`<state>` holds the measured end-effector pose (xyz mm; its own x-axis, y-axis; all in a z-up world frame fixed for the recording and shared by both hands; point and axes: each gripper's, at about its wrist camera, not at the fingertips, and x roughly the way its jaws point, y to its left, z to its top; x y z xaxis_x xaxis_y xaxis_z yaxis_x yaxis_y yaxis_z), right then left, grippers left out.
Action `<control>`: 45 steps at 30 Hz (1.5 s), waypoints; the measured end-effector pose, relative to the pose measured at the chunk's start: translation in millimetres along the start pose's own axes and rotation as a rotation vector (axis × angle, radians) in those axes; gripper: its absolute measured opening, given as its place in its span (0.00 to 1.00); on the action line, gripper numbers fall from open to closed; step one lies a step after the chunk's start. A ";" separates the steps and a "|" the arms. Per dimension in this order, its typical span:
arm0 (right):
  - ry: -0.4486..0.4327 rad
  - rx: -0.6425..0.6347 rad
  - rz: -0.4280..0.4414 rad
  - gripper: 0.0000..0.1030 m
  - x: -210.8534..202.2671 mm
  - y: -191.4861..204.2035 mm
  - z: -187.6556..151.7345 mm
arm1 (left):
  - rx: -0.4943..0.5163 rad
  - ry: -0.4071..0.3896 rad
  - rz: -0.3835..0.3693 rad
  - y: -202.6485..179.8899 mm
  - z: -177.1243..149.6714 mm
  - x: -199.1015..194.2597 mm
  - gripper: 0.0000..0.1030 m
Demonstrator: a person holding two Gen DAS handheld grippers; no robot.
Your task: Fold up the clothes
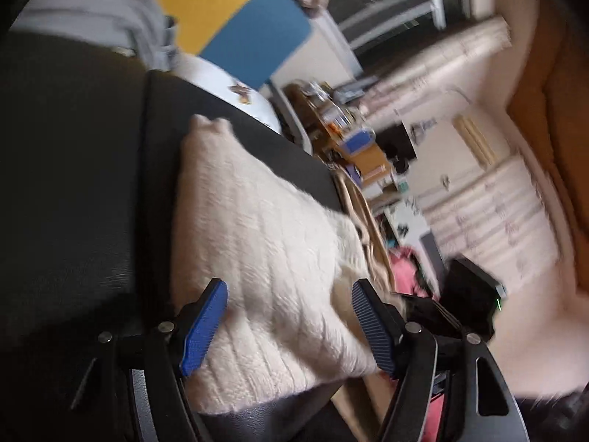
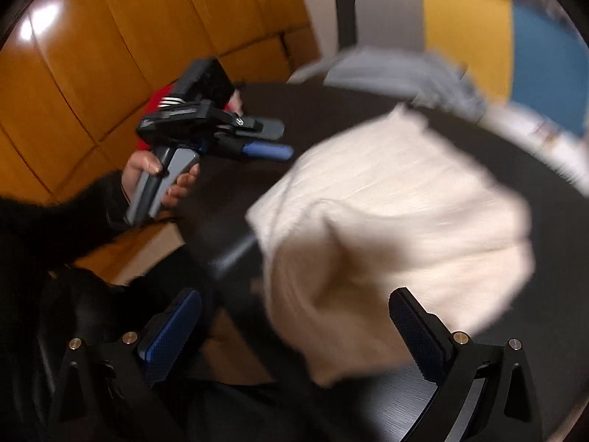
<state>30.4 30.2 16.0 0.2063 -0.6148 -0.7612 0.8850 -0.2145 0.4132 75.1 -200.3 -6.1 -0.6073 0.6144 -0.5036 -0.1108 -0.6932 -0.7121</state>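
A cream knitted garment (image 1: 265, 258) lies folded on the black table (image 1: 73, 184); it also shows in the right wrist view (image 2: 397, 213). My left gripper (image 1: 289, 326) is open, its blue pads (image 1: 202, 331) apart just above the garment's near end, holding nothing. It shows from the side in the right wrist view (image 2: 268, 149), held in a hand at the table's left edge. My right gripper (image 2: 294, 328) is open above the garment's near corner, empty. Both views are blurred.
A grey garment (image 1: 110, 18) lies at the far side of the table, also in the right wrist view (image 2: 397, 70). A white printed cloth (image 1: 235, 92) lies past the table edge. Wooden panels (image 2: 110, 37) stand to the left. Cluttered shelves (image 1: 342, 129) stand beyond.
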 end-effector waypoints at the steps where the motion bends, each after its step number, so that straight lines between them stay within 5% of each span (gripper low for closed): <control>1: 0.051 0.055 0.059 1.00 14.7 -10.1 5.5 | 0.046 0.021 0.021 -6.1 -3.4 6.0 0.69; 6: 0.062 0.171 0.192 1.00 30.4 -22.6 -18.7 | 0.133 0.133 0.057 -6.4 -33.4 34.5 0.69; 11: -0.142 0.350 0.176 0.98 -0.6 -49.6 -65.9 | 0.182 0.157 0.038 -21.1 -46.1 37.7 0.68; 20: -0.533 0.491 -0.049 1.00 -73.1 -61.5 -50.5 | 0.236 0.149 0.089 -37.1 -51.2 33.5 0.69; 25: -0.466 0.525 -0.180 0.96 -39.7 -87.3 -9.0 | 0.265 0.125 0.105 -38.9 -54.5 27.1 0.69; 27: -0.429 0.559 -0.207 0.70 -22.6 -98.2 -1.4 | 0.289 0.119 0.113 -41.0 -56.9 28.5 0.70; 28: -0.410 0.575 -0.221 0.40 -14.1 -103.6 2.3 | 0.308 0.119 0.121 -40.9 -58.8 27.8 0.70; 32: -0.398 0.508 -0.339 0.15 -36.2 -93.5 -1.6 | 0.403 0.153 0.158 -49.7 -66.7 35.5 0.70; 38: -0.367 0.408 -0.641 0.12 -67.8 -91.6 -6.2 | 0.470 0.229 0.193 -53.2 -76.8 44.1 0.70; 40: -0.290 0.467 -0.629 0.11 -44.2 -120.0 -20.0 | 0.490 0.252 0.216 -55.4 -78.5 45.8 0.70; 45: -0.405 0.590 -0.529 0.20 -48.3 -141.1 -46.9 | 0.444 0.290 0.182 -54.7 -66.4 37.6 0.68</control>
<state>-84.8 125.8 -28.9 -0.4314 -0.5215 -0.7362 0.4404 -0.8339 0.3327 110.6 -114.3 -18.5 -0.4129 0.5050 -0.7580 -0.3832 -0.8513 -0.3584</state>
